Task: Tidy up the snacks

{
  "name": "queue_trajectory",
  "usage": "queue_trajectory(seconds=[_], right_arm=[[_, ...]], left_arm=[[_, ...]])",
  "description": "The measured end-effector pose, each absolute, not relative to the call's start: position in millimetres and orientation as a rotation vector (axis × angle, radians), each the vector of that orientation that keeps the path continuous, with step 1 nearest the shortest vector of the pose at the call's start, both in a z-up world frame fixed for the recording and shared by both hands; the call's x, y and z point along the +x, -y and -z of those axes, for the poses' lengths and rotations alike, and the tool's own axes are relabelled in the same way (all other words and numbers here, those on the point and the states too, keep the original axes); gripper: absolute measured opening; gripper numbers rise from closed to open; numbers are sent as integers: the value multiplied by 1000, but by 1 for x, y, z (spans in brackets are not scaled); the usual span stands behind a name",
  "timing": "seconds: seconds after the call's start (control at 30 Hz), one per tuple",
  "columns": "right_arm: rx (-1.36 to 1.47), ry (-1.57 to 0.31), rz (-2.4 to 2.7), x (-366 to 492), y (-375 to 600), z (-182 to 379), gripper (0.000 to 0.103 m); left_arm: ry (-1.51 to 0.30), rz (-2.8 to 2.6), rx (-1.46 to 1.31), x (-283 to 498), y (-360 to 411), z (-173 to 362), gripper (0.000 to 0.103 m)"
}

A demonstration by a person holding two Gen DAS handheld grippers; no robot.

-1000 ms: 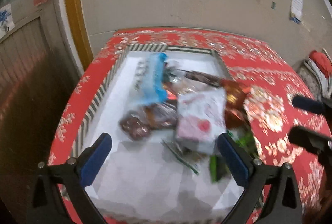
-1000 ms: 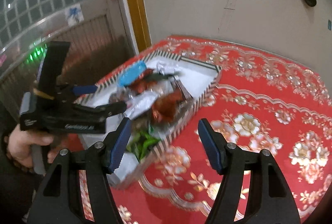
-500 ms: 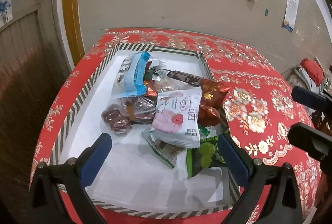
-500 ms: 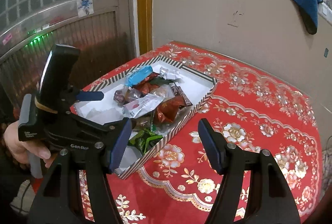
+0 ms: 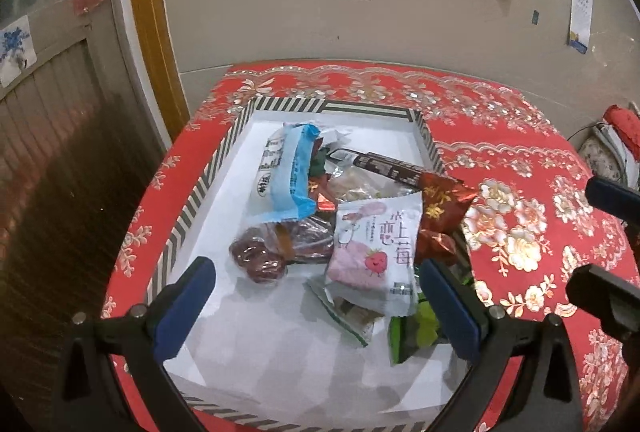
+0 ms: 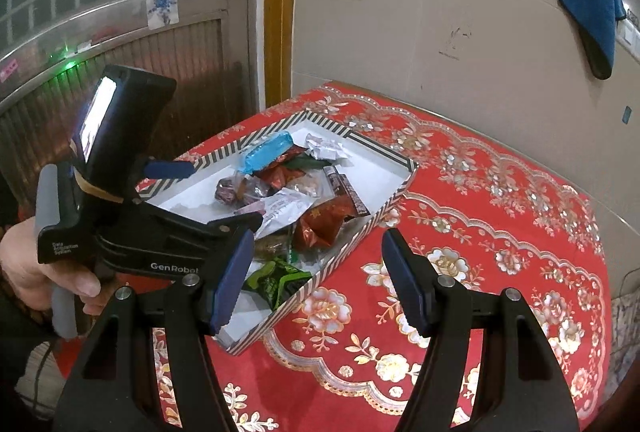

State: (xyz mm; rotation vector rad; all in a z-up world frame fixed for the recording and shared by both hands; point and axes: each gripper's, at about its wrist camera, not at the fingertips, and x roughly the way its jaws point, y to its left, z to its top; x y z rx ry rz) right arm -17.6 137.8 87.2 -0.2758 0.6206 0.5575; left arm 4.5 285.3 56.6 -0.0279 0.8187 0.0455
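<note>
Both grippers nearer box (image 5: 224,151) | L (image 5: 316,296), R (image 6: 316,280) fingers wide, empty | blue pkt (image 5: 292,171) lengthwise

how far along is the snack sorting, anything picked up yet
Nothing looks sorted yet: the snack packets, like the pink strawberry packet and blue packet, lie jumbled in the striped box. Nothing is in hand: the left gripper hovers open above the box, and the right gripper is open over the red tablecloth. All the sorting remains.
</note>
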Motion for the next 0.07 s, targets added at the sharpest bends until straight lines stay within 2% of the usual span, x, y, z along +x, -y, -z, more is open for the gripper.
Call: queue_trajectory(seconds=[0.07], right_arm=[[-279, -624, -554, -15, -139, -87, 67]], left_arm=[[-837, -35, -16, 7, -284, -55, 103]])
